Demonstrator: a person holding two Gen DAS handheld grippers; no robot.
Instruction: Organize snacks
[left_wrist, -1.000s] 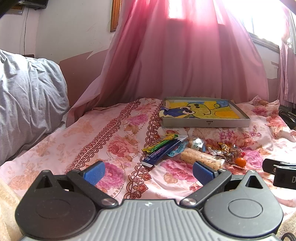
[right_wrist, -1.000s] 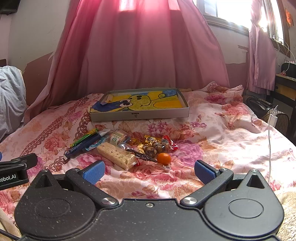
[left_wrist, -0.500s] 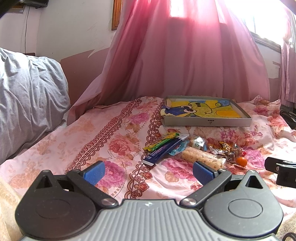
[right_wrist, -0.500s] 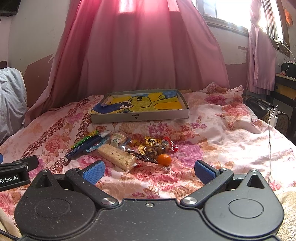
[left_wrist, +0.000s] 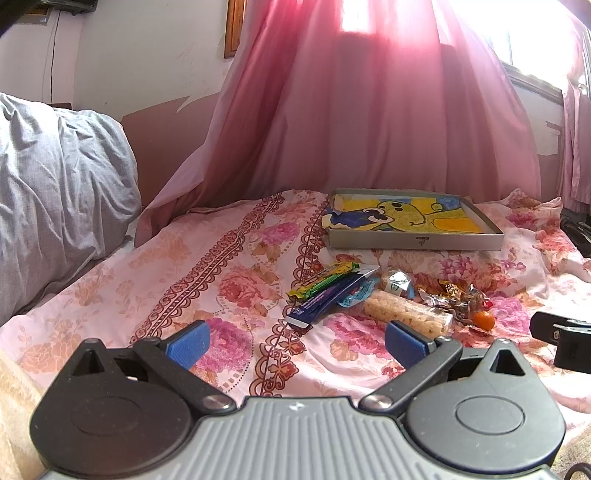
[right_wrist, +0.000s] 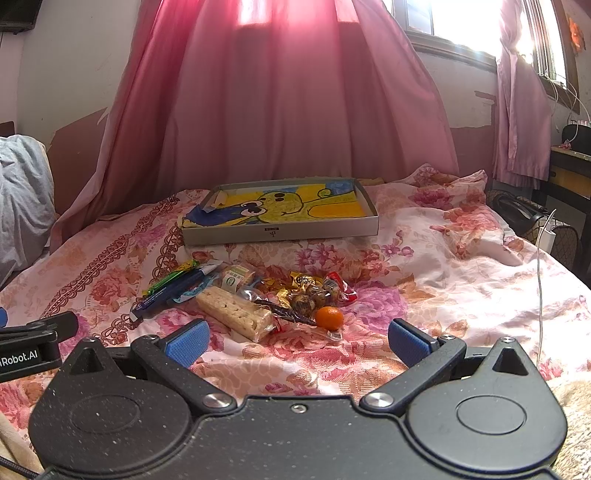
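Observation:
A heap of snacks lies on the floral bedspread: a green-yellow bar (left_wrist: 325, 279) (right_wrist: 171, 277), a dark blue bar (left_wrist: 327, 301) (right_wrist: 168, 293), a pale rice cracker pack (left_wrist: 406, 313) (right_wrist: 236, 314), wrapped candies (left_wrist: 454, 295) (right_wrist: 310, 291) and a small orange (left_wrist: 484, 320) (right_wrist: 328, 317). Behind them sits a shallow grey box (left_wrist: 413, 242) (right_wrist: 280, 232) lined with a yellow cartoon picture. My left gripper (left_wrist: 295, 341) hovers open just short of the blue bar. My right gripper (right_wrist: 297, 339) is open too, near the orange and cracker pack. Neither holds anything.
A grey pillow (left_wrist: 55, 192) rises at the left. Pink curtains (right_wrist: 280, 92) hang behind the bed. A dark bag (right_wrist: 517, 214) and a white cable (right_wrist: 539, 277) lie off the bed's right side. Each gripper's body shows at the other view's edge.
Both views have shifted slightly, the snacks sitting a little lower and closer in frame. Both grippers stay open and nothing was picked up.

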